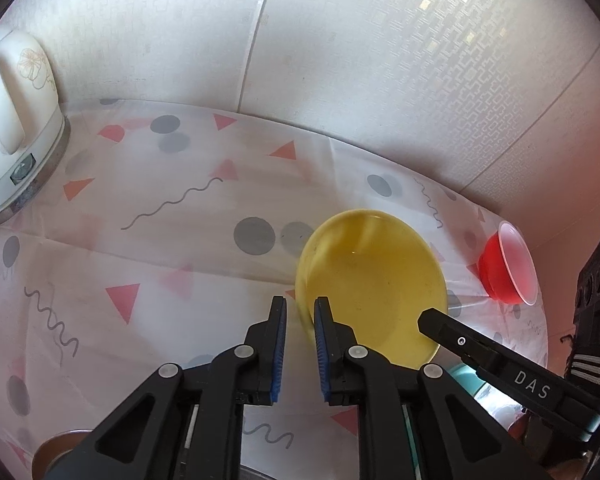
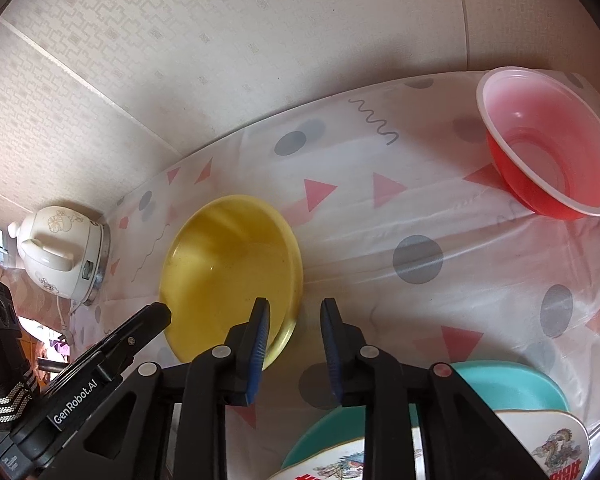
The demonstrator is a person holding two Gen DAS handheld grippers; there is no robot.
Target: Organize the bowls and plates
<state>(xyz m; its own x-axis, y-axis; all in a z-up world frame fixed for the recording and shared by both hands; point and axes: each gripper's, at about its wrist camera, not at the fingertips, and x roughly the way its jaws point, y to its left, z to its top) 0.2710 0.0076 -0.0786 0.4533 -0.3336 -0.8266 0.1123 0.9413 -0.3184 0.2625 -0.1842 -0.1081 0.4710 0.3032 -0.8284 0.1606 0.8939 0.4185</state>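
A large bowl (image 2: 230,276) sits on the counter (image 2: 380,220) near the wall (image 2: 260,40). In the right wrist view, a kettle (image 2: 60,256) stands to its left by the wall and a smaller bowl (image 2: 548,144) well apart to its right. Two plates (image 2: 512,388) lie stacked in front, nearer the camera, the decorated plate (image 2: 556,444) on top.

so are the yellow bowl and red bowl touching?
Apart. Right wrist view shows bare tablecloth between yellow bowl and red bowl.
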